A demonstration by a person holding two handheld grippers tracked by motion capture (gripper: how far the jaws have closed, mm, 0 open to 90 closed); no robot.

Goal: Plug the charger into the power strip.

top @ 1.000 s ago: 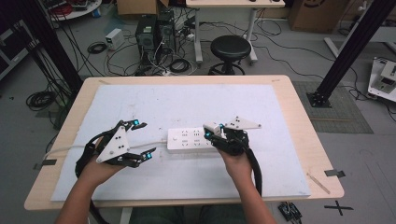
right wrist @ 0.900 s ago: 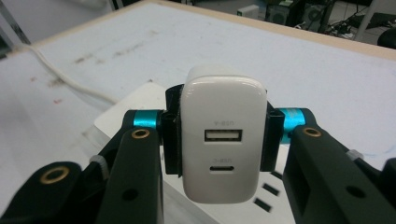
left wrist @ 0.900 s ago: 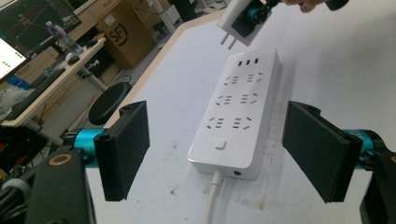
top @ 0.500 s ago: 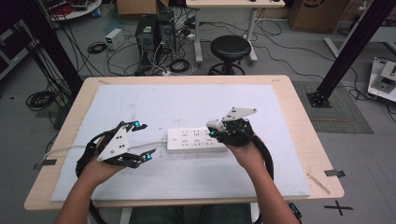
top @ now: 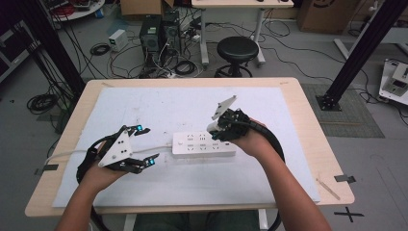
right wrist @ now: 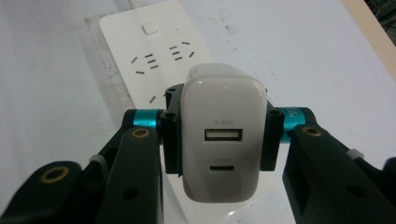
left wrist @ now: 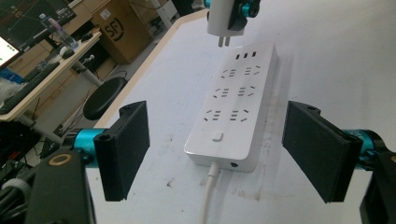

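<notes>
A white power strip (top: 204, 144) lies in the middle of the white mat, its cable running off to the left. My right gripper (top: 217, 129) is shut on a white USB charger plug (right wrist: 220, 135), held just above the strip's right end with its prongs (left wrist: 222, 41) pointing down and clear of the sockets. The strip (right wrist: 154, 56) lies under the charger in the right gripper view. My left gripper (top: 145, 146) stands open to the left of the strip, its pads (left wrist: 123, 148) apart on either side of the strip's switch end (left wrist: 219, 140) without touching it.
The white mat (top: 159, 106) covers most of the wooden table (top: 315, 139). A black stool (top: 237, 49), computer towers and loose cables stand on the floor beyond the far edge. A black frame post (top: 358, 57) rises at the right.
My right gripper has tipped upright and lifted slightly, bringing the charger's prongs down toward the strip's right end. The left gripper has stayed in place and open.
</notes>
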